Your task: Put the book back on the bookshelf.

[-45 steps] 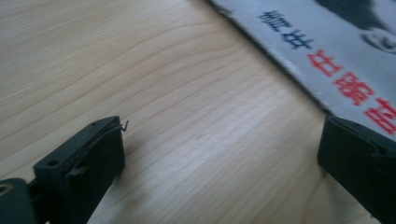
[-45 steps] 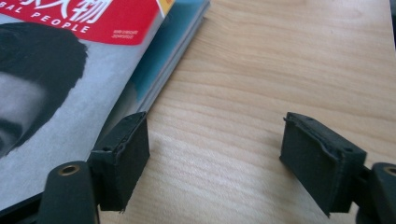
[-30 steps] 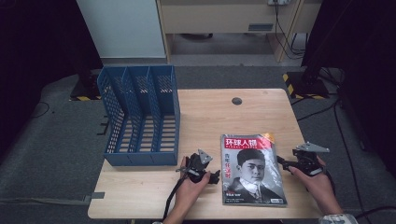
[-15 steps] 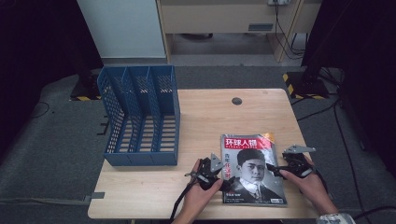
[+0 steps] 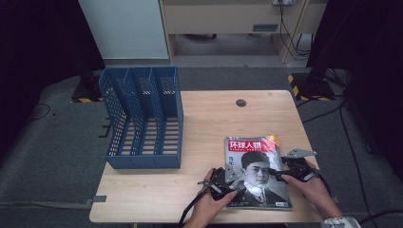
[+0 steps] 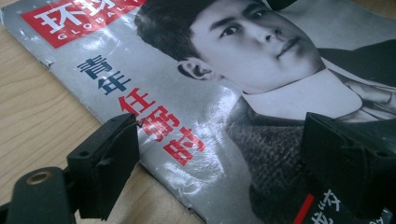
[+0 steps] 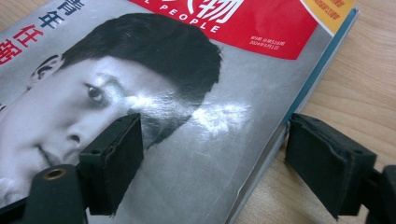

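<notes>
Magazine (image 5: 256, 173) is lying flat at table's (image 5: 209, 123) 5 o'clock corner, w/ blue file rack (image 5: 142, 118) at 10 o'clock. Left gripper (image 5: 234, 176) & right gripper (image 5: 276, 174) are straddling its opposite long edges, jaws open but just been closing, prob. to pinch & lift evenly.

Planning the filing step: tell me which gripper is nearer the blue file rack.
Left. The left gripper sits at the magazine's left edge, nearer the blue file rack; the right gripper is at its right edge.

The right gripper (image 7: 212, 163) has its jaws wide apart, straddling the magazine's (image 7: 196, 121) edge on the table (image 7: 364, 84).
</notes>
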The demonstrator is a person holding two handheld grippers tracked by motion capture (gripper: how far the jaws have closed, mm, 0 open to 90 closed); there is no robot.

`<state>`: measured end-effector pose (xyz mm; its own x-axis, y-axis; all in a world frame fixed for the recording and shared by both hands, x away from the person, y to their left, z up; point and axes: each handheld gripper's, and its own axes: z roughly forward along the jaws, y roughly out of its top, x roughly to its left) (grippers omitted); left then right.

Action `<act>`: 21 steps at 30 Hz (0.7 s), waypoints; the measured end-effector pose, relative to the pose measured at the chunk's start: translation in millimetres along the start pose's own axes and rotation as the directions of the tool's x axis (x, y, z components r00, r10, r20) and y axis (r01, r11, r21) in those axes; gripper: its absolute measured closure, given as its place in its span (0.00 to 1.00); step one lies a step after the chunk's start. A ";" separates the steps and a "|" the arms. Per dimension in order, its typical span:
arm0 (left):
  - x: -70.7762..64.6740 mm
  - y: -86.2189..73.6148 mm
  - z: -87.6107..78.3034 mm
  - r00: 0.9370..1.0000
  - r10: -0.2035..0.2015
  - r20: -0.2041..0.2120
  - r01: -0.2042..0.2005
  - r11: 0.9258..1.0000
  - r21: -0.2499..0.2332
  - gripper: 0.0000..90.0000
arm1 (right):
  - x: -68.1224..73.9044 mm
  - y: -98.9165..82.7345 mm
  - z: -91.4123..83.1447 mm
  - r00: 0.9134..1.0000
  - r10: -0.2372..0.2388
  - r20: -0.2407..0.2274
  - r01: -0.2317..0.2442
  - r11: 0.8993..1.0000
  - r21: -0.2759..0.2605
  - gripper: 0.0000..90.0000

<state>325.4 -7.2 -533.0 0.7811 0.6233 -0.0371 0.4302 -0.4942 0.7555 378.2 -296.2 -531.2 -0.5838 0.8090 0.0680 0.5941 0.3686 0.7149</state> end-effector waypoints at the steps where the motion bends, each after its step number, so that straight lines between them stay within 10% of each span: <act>1: 0.0 0.0 0.0 1.000 0.000 0.000 0.000 1.000 0.000 0.12 | 0.0 0.0 0.0 1.000 0.000 0.000 0.000 1.000 0.000 0.24; 12: -4.1 0.1 2.6 0.999 0.027 -0.025 -0.027 1.000 0.016 0.11 | 4.6 5.8 -14.4 1.000 0.013 -0.013 -0.014 0.995 -0.101 0.40; 21: -3.8 0.3 3.1 0.999 0.025 -0.020 -0.024 0.999 0.021 0.11 | 10.2 9.6 -22.8 0.993 0.041 -0.114 -0.060 0.984 -0.166 0.46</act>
<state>324.0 -11.5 -534.7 0.7823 0.6229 -0.0052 0.4203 -0.5216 0.7425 365.3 -294.9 -507.8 -0.6185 0.7657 0.1763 0.5277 0.2386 0.8152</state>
